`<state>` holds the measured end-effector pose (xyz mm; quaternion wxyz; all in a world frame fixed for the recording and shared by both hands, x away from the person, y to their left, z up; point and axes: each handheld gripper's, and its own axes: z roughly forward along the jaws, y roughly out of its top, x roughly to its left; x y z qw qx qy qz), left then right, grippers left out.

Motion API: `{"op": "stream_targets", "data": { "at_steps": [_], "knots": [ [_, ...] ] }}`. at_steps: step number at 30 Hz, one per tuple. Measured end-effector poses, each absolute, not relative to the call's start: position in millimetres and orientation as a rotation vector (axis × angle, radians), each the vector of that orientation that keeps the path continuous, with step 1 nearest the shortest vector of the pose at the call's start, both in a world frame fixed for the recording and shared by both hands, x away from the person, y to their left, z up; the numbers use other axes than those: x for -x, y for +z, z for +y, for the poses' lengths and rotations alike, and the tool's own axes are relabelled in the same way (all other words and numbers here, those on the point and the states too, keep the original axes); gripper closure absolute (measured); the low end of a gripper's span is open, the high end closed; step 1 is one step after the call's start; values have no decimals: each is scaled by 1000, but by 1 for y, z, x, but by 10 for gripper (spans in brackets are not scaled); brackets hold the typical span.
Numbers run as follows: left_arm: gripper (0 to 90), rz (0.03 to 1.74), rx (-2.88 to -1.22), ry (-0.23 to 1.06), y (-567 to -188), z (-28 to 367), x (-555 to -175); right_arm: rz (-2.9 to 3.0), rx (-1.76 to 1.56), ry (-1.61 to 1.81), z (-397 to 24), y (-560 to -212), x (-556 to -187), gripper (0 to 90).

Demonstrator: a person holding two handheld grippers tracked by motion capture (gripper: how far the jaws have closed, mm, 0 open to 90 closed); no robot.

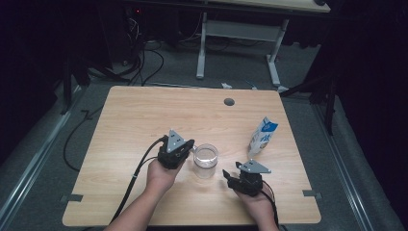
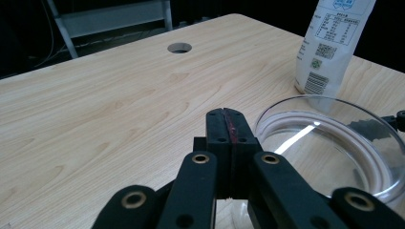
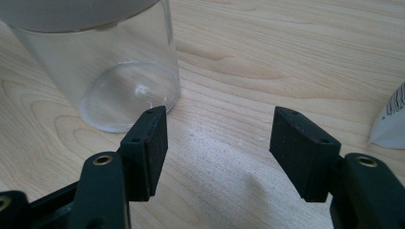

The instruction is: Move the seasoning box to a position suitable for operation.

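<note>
A clear empty glass (image 1: 205,160) stands upright near the middle of the wooden table (image 1: 144,120). My left gripper (image 1: 185,147) sits just left of it with nothing held. In the left gripper view its pads (image 2: 228,126) press flat together, and the glass rim (image 2: 334,143) lies close on the right. My right gripper (image 1: 232,170) rests on the table to the right of the glass, pointing toward it. In the right gripper view it (image 3: 219,143) stands open on bare wood, the glass (image 3: 100,62) just beyond its left pad. A white and blue carton (image 1: 262,136) stands upright at the right.
A round cable hole (image 1: 229,102) lies near the table's far edge, also in the left gripper view as the hole (image 2: 179,47). The carton (image 2: 329,43) rises behind the glass there. A white desk frame (image 1: 240,33) and cables stand on the floor beyond the table.
</note>
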<state>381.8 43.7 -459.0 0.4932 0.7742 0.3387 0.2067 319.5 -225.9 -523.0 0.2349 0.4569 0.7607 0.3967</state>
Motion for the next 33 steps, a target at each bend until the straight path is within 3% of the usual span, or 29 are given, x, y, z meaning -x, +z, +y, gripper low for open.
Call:
{"op": "stream_targets", "data": {
  "at_steps": [11,23,33],
  "knots": [
    [899,821,-1870,499,-460,44,-382,2073,-1224,1132,-224,-518,-317,435],
    [899,819,-1864,499,-461,44,-382,2036,-1144,1229,-212,-498,-310,716],
    [899,817,-1864,503,-461,44,-382,2033,-1103,1270,-205,-491,-310,806]
  ]
}}
